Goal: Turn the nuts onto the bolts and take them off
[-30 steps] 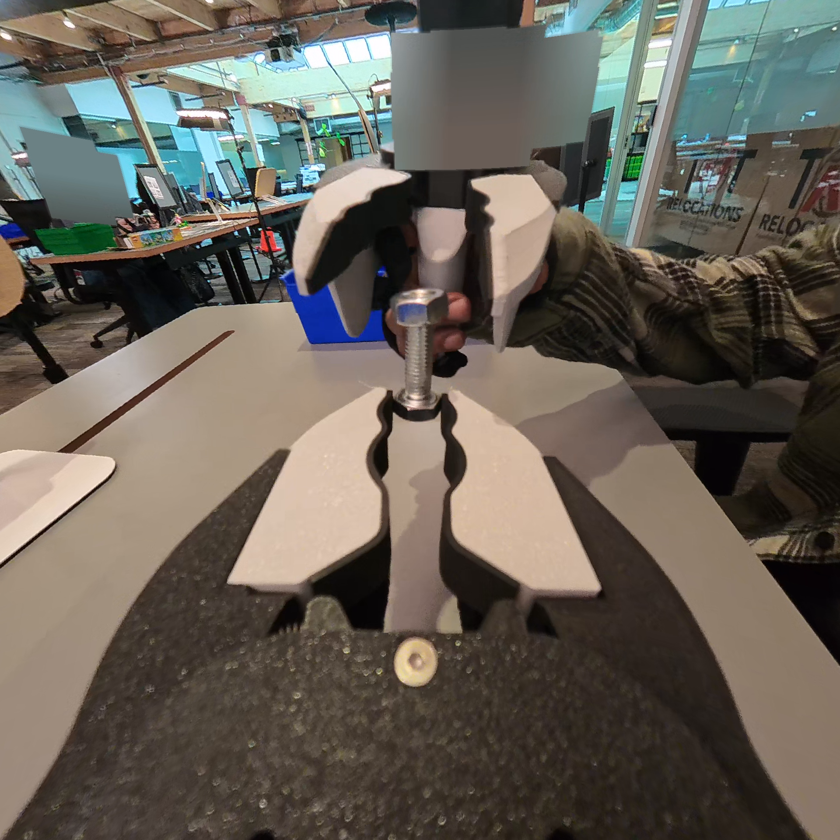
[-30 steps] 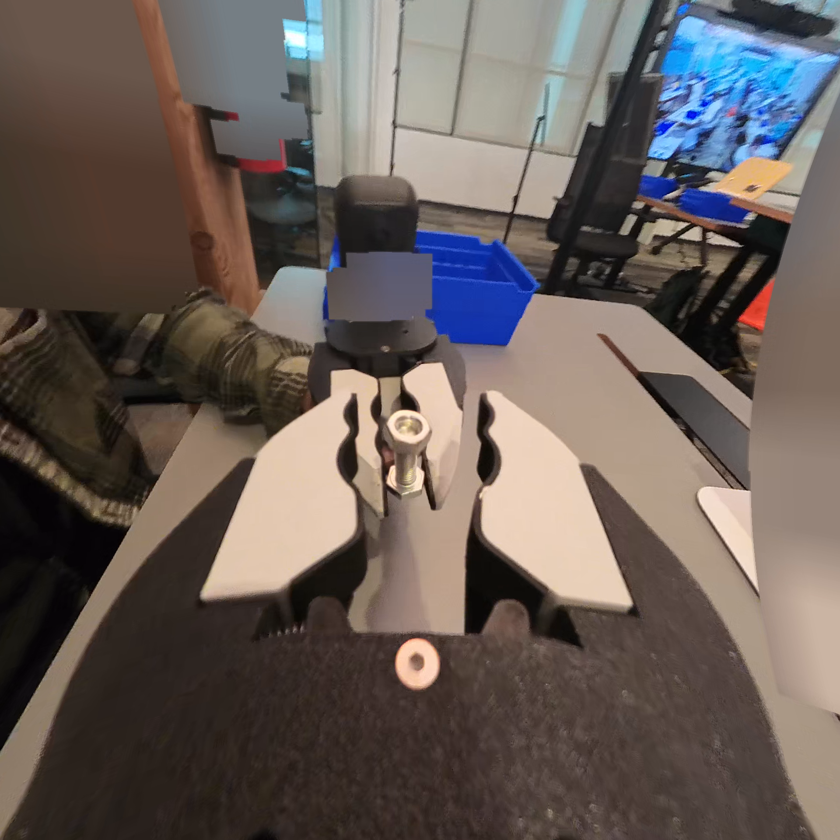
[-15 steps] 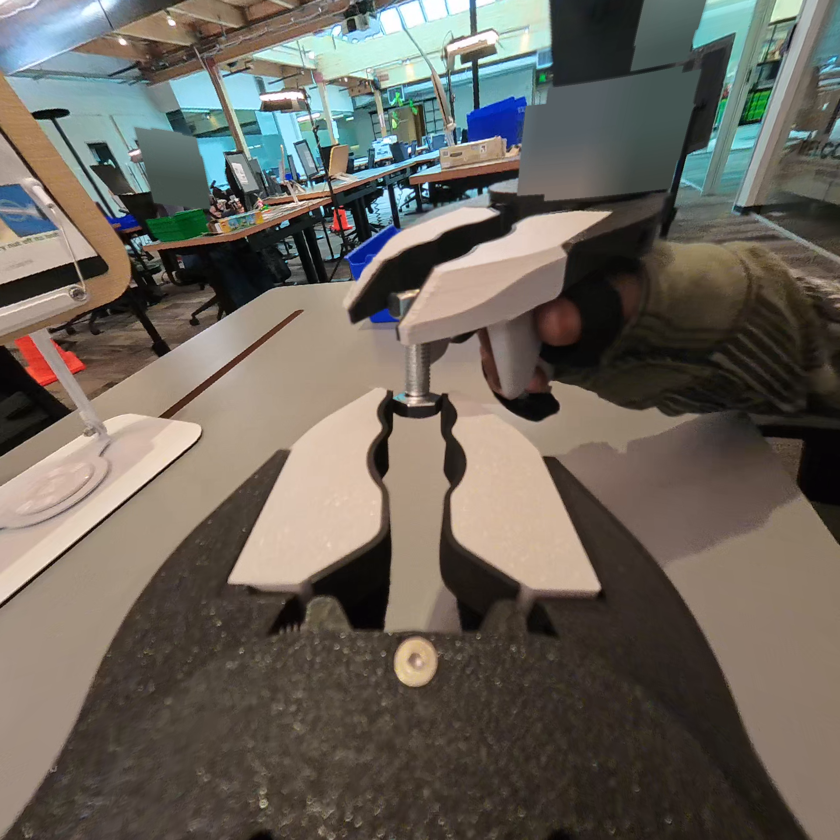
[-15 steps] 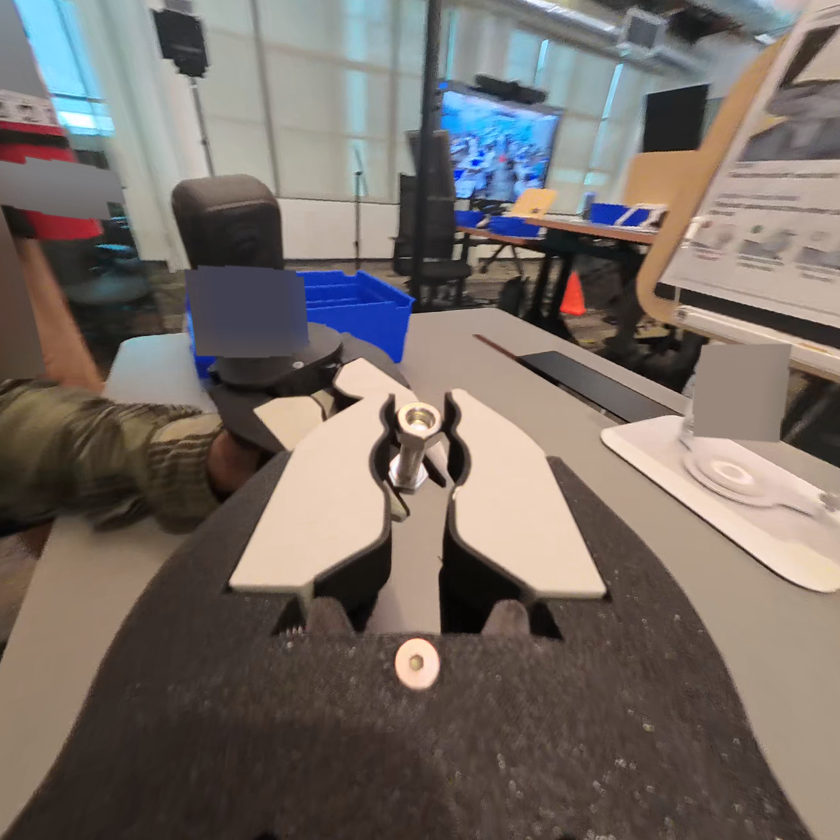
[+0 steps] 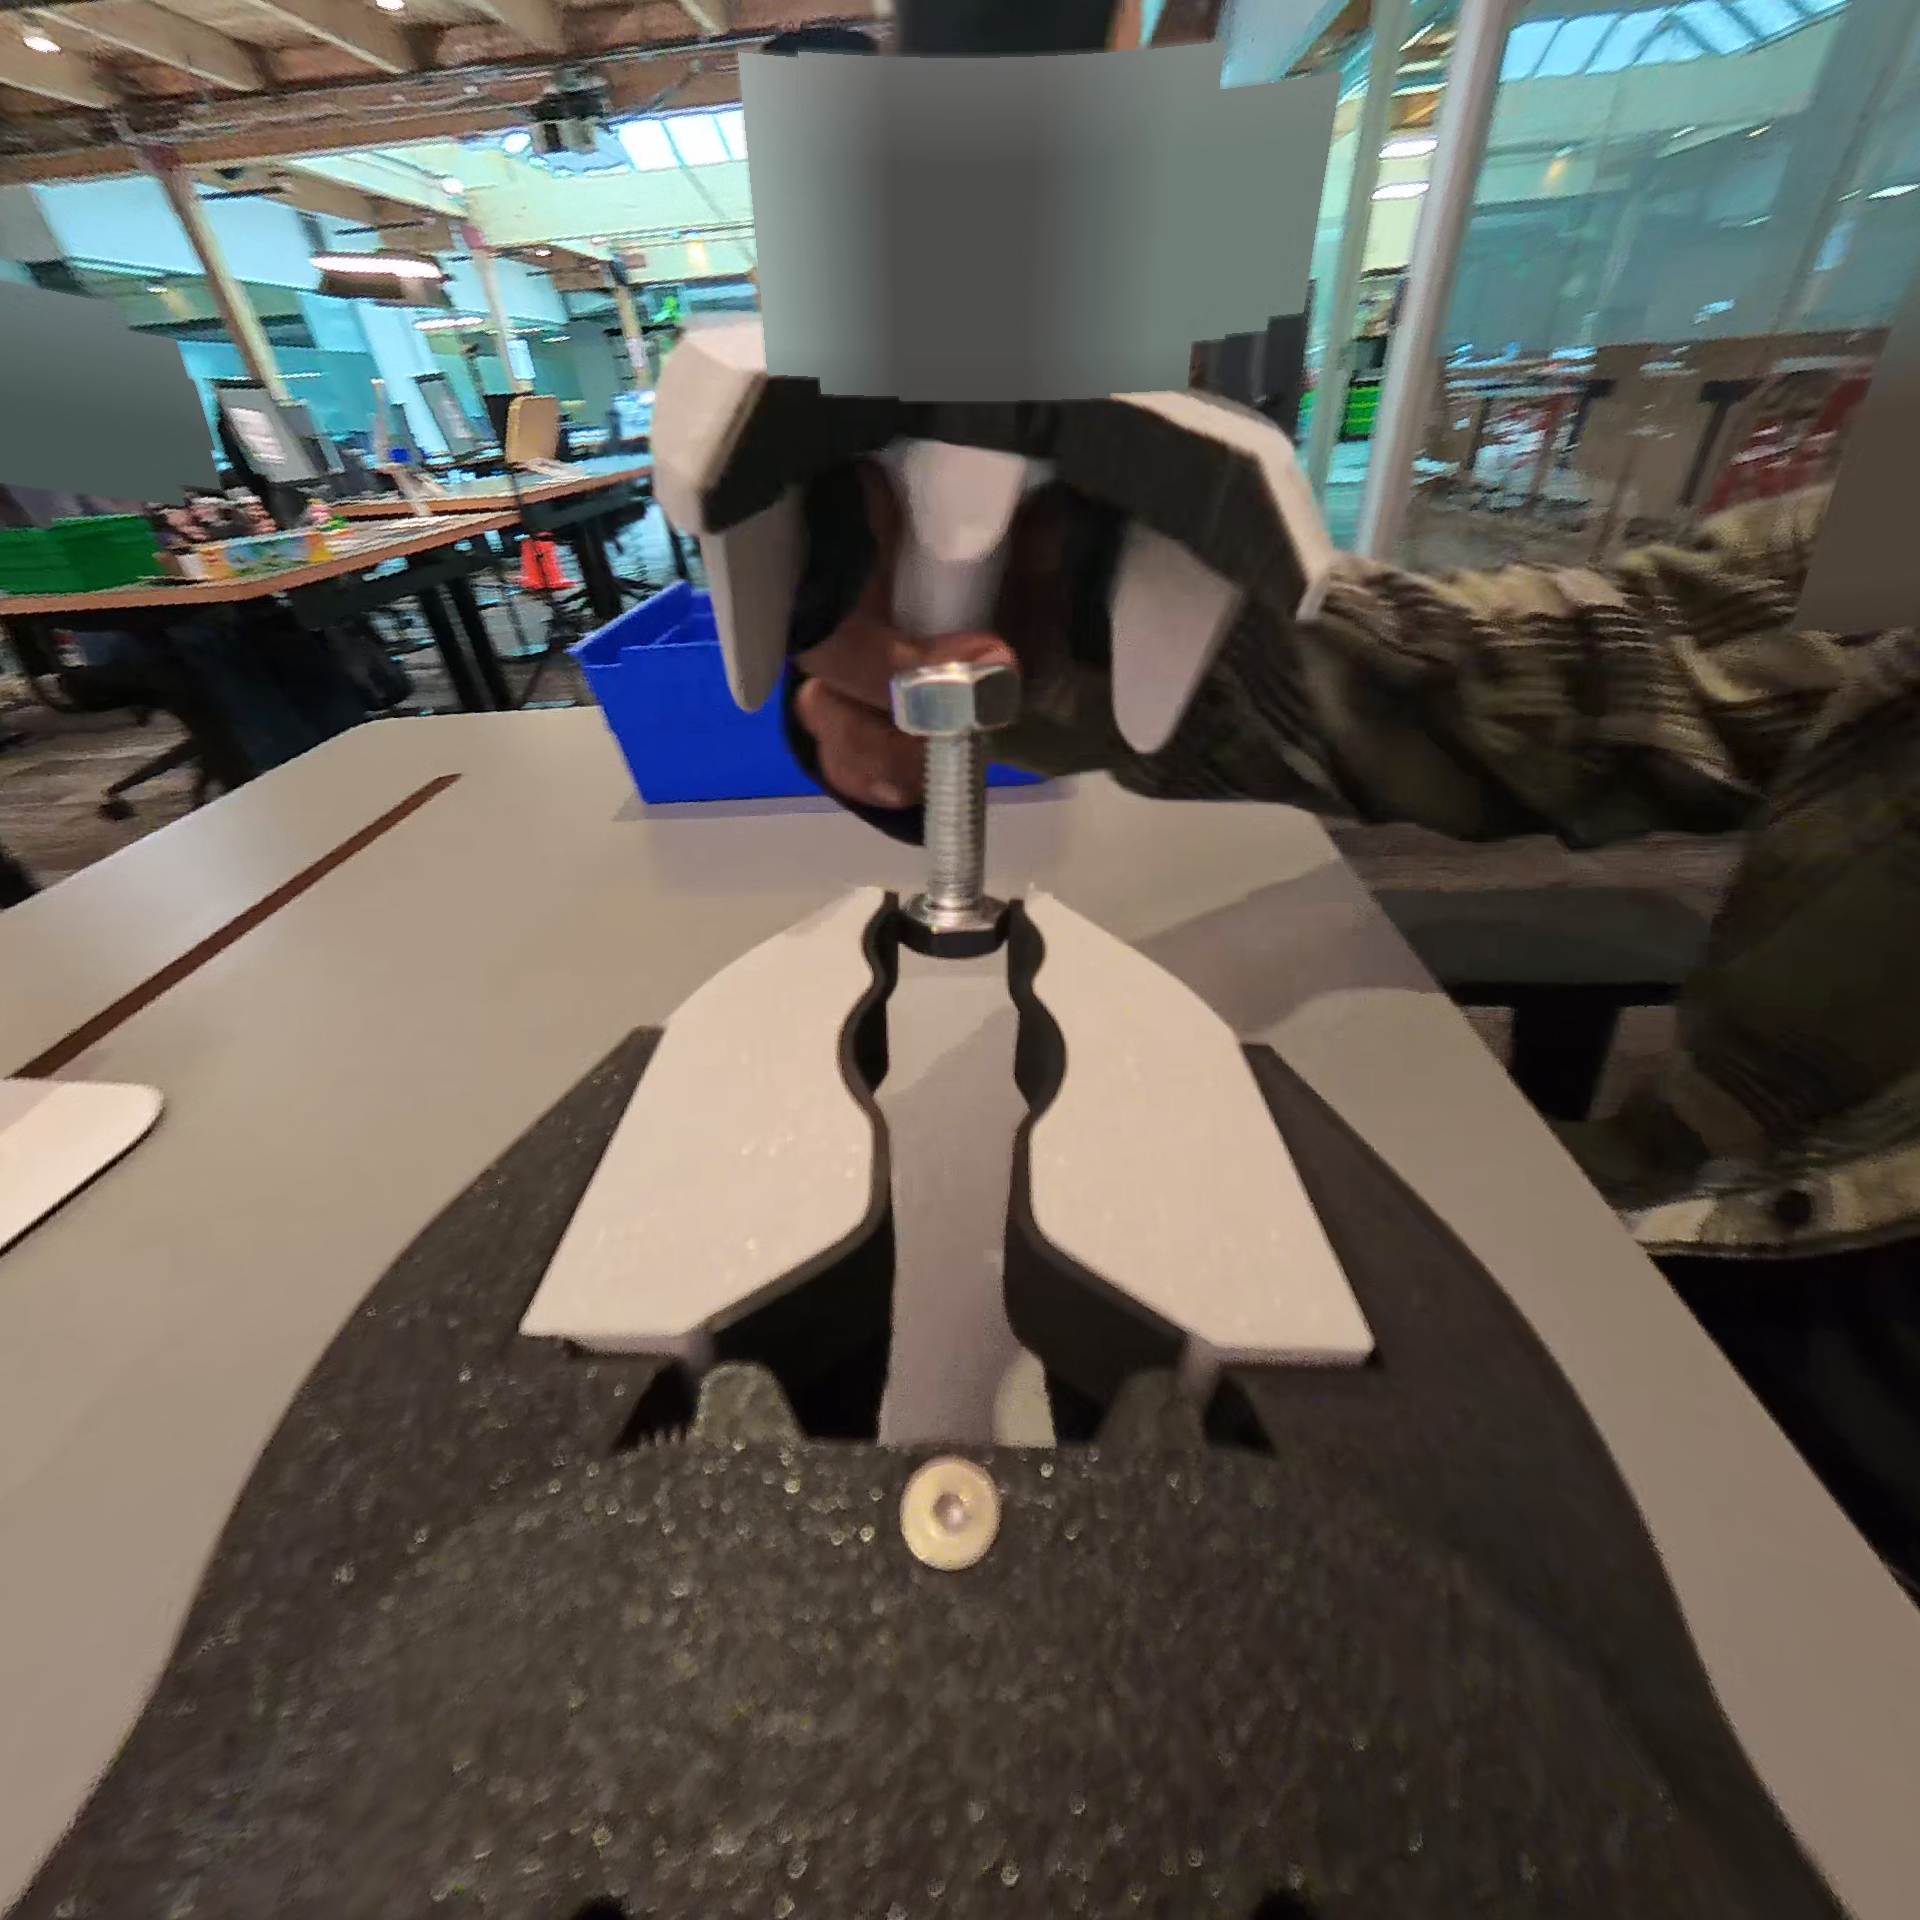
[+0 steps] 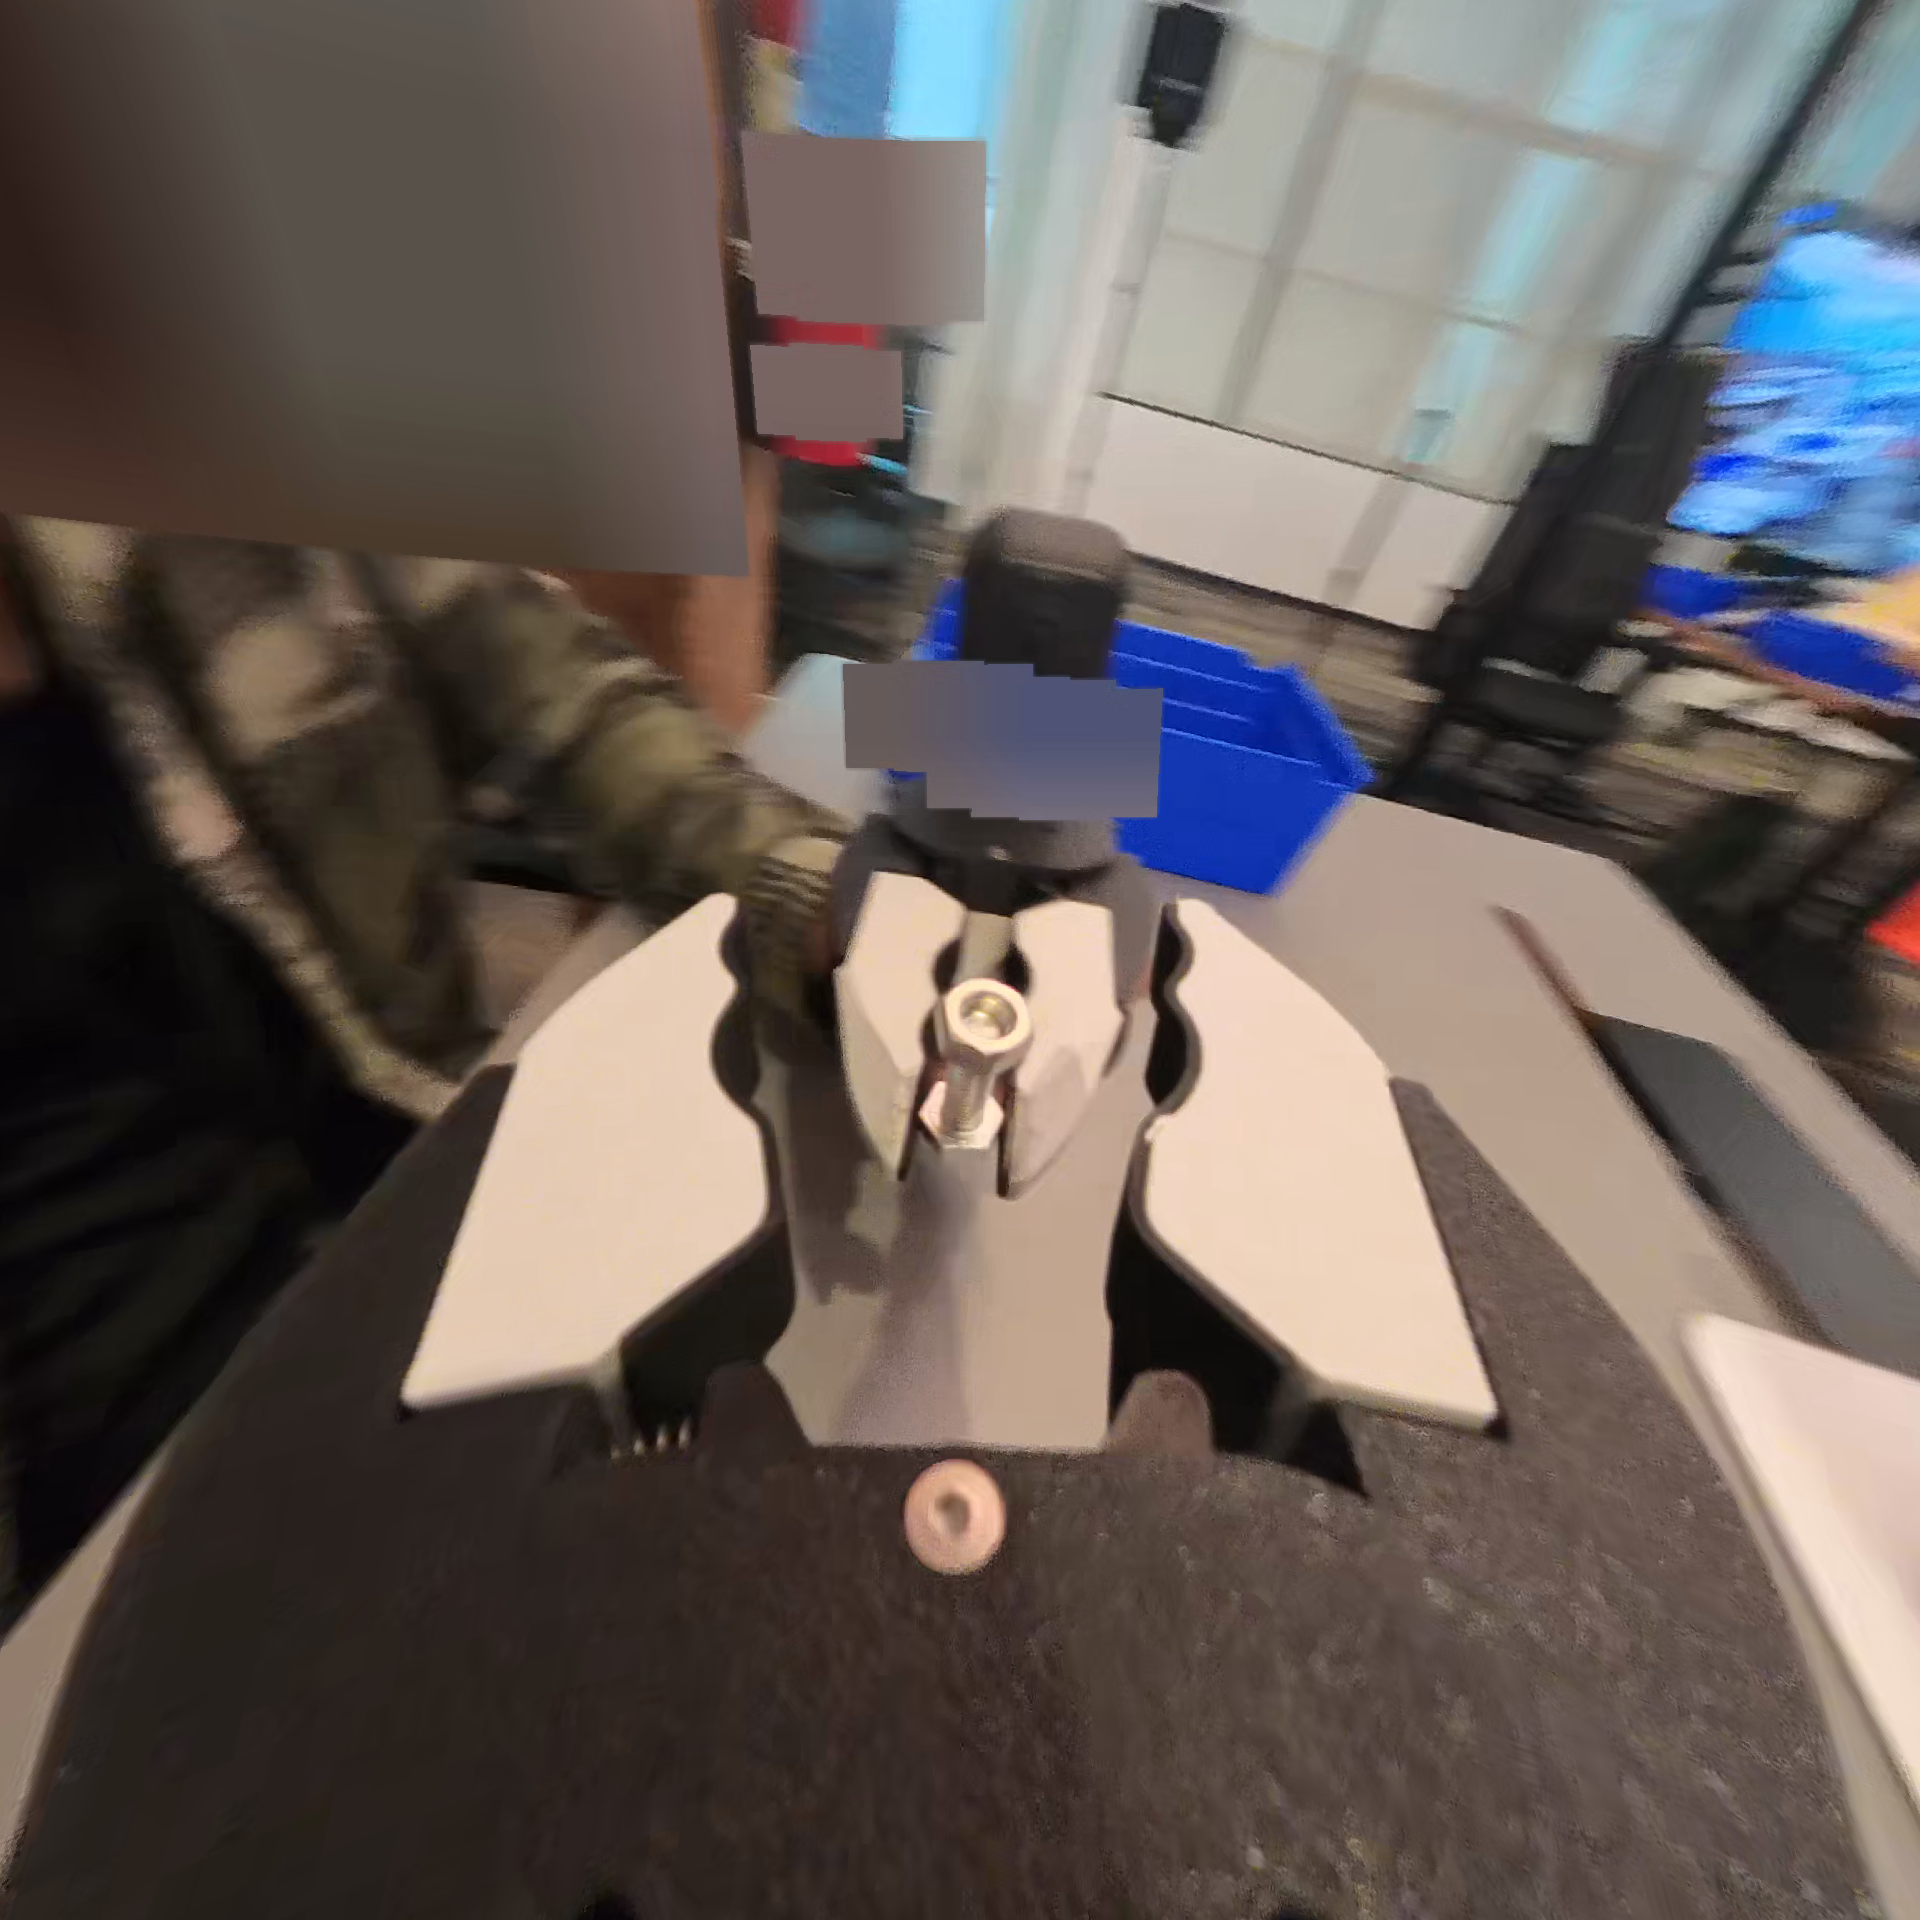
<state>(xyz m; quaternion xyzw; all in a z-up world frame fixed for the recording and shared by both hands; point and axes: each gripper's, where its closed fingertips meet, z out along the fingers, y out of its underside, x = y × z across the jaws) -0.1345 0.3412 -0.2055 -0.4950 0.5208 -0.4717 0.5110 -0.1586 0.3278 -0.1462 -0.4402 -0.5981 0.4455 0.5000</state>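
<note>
Swung back off the bolt head since half a second ago, right gripper [image 5: 940, 665] now spread wide, gripping nothing. One silver hex bolt [image 5: 954, 800], one nut [image 5: 951, 920]. Standing upright over grey table [image 5: 416, 997], nut pinched tight between left gripper [image 5: 951, 925] tips.
</note>
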